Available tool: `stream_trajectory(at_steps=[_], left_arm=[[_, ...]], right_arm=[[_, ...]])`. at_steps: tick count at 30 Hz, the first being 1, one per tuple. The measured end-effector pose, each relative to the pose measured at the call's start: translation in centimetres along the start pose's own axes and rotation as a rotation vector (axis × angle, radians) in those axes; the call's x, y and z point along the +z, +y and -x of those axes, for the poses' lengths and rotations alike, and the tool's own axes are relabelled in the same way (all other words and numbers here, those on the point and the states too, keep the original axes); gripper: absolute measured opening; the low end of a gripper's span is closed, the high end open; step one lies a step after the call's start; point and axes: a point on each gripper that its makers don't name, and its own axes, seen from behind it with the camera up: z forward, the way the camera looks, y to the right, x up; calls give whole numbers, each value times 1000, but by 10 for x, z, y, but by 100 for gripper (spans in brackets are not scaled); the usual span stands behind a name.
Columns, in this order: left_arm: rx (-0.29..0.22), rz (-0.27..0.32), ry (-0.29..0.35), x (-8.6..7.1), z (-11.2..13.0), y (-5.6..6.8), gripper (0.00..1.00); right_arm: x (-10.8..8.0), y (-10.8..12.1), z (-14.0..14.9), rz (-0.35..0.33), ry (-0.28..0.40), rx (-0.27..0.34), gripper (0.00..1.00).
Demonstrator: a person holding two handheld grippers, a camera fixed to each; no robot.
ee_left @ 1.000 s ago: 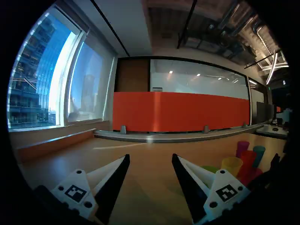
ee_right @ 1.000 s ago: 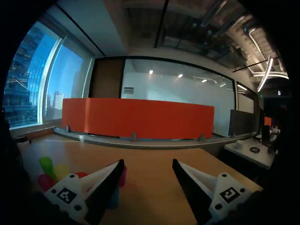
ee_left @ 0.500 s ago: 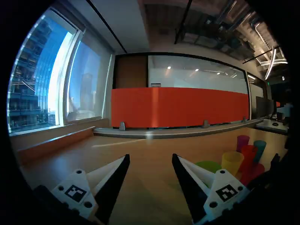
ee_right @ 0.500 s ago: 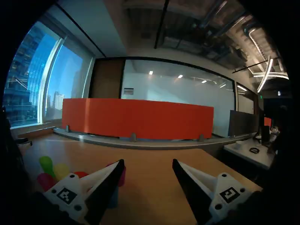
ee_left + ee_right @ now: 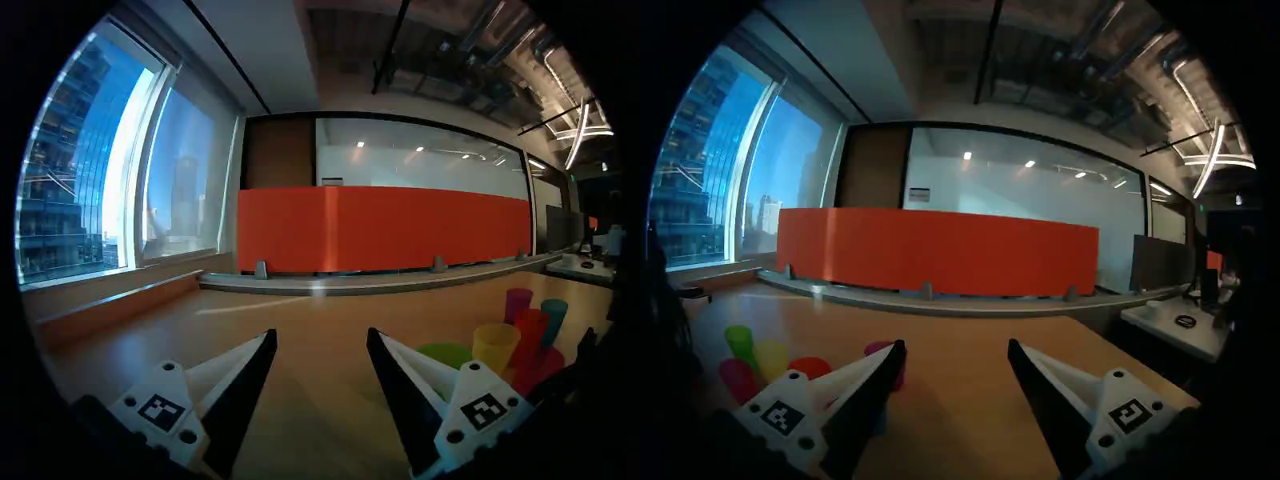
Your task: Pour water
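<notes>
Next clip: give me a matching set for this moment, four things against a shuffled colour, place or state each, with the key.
Things:
1. left gripper
2. yellow cup
3. desk divider
4. table

Descriptions:
A. orange, along the far edge
B. open, holding nothing
C. wooden surface
D. upright, low on the right of the left gripper view

Pairs: 1-B, 2-D, 3-A, 4-C

Pale wooden surface (image 5: pixel 312 320) ran back to an orange divider (image 5: pixel 384 232) at its far edge, plastic cups clustered close together on it, purple cup (image 5: pixel 518 300), teal cup (image 5: pixel 553 312), red cup (image 5: pixel 530 332), yellow cup (image 5: pixel 494 344), green cup (image 5: pixel 444 352).
</notes>
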Motion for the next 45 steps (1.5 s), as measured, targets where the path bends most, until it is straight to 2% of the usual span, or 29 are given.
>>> stream_trajectory(at_steps=[12,21,30,45], left_arm=[[0,0,0,0,0,0,83],[0,0,0,0,0,0,83],[0,0,0,1,0,0,83],[0,0,0,1,0,0,83]], right_arm=[[14,5,11,0,62,33,99],[27,4,15,-11,86,95,99],[38,3,26,-14,73,87,99],[42,6,60,-3,26,84,99]])
